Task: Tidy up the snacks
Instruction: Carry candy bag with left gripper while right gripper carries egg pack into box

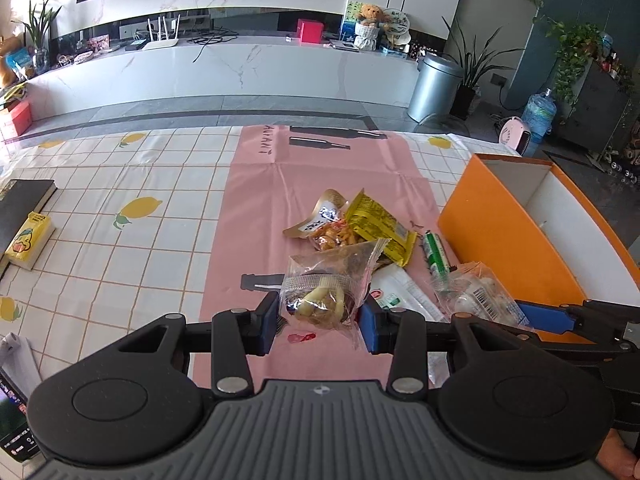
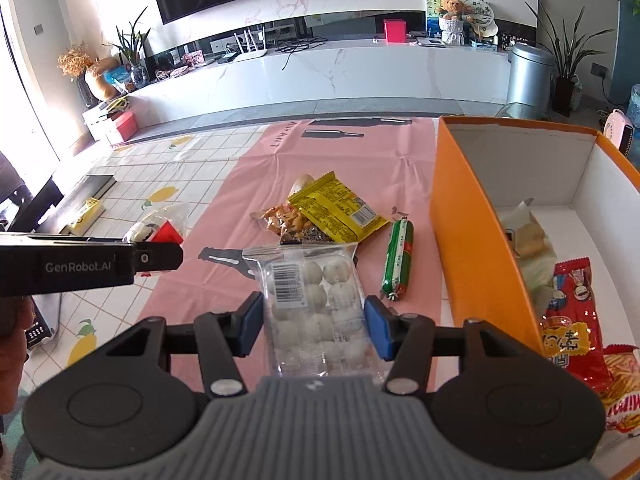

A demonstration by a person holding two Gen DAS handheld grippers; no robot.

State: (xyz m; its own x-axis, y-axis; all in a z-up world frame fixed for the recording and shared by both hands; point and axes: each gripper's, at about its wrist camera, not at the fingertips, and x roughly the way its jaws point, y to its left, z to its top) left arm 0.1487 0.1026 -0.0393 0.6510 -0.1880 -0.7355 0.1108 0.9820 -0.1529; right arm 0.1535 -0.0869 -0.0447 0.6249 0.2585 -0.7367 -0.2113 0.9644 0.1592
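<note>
My left gripper (image 1: 320,320) is shut on a clear packet of yellow and brown snack (image 1: 324,292), lifted above the pink mat (image 1: 320,168). My right gripper (image 2: 314,326) is shut on a clear packet of white balls (image 2: 312,296), also held off the table. On the mat lie a yellow packet (image 2: 340,210), an orange-coloured snack bag (image 2: 284,218) and a green sausage stick (image 2: 398,260). The orange box (image 2: 472,220) stands open to the right, holding a red packet (image 2: 572,312) and a chips bag (image 2: 624,392). In the right wrist view the left gripper (image 2: 160,254) shows at the left.
A black book (image 1: 24,204) and a yellow tissue pack (image 1: 30,240) lie at the table's left. A white packet with a green label (image 1: 400,296) lies under the held packets. A phone (image 1: 12,420) sits at the near left corner. Beyond the table's far edge is floor.
</note>
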